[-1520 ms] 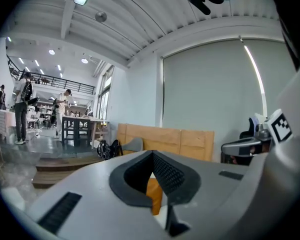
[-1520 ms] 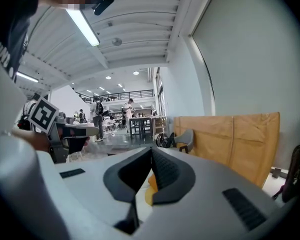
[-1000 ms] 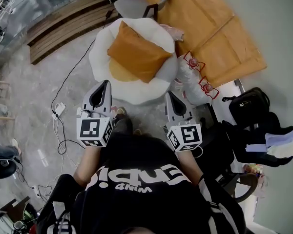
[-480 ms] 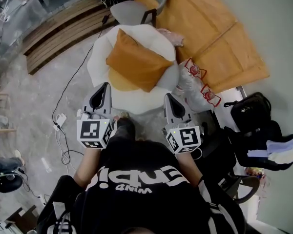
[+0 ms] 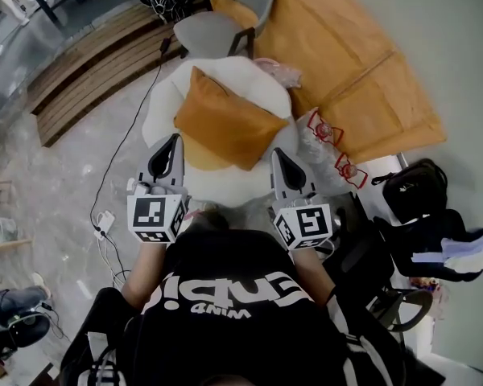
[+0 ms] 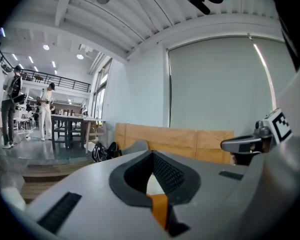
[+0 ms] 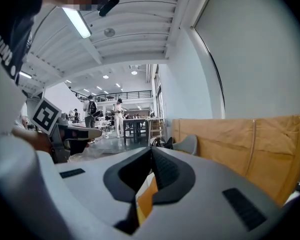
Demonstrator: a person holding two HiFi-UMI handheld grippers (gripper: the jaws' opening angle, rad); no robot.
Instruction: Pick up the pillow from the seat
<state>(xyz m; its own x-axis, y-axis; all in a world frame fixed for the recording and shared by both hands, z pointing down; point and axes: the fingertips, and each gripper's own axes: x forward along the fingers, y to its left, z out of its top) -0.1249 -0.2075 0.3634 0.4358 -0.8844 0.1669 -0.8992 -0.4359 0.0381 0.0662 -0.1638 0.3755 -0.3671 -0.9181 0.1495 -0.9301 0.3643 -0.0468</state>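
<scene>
Pillow (image 5: 229,127), orange and square, lies corner-on across the round white seat (image 5: 163,103), straight ahead of the person at 12 o'clock in the head view. One corner points back toward them. Nothing touches it yet.

Both tongs are clenched on nothing, with the jaws pressed together in each gripper view, where only a sliver of orange and white shows past the tips. The left gripper (image 5: 174,140) sits at about 7 o'clock of the pillow, near the seat's front rim. The right gripper (image 5: 278,154) sits at about 5 o'clock, just off the seat's edge.

A grey chair (image 5: 217,30) stands at 12 o'clock beyond the seat. Cardboard sheets (image 5: 346,55) lean at 2 o'clock. A clear bag with red handles (image 5: 326,147) lies on the floor at 3 o'clock of the seat.

The pillow looks light, plump and soft, with a woven cover that should give the pads good purchase. A pinch in its middle would probably only sink into the filling. The better holds seem to be the corners at 9 and 3 o'clock, or the seams beside them, one per gripper. Held by a single corner it would likely droop and swing. The jaws need to part before either can bite.
</scene>
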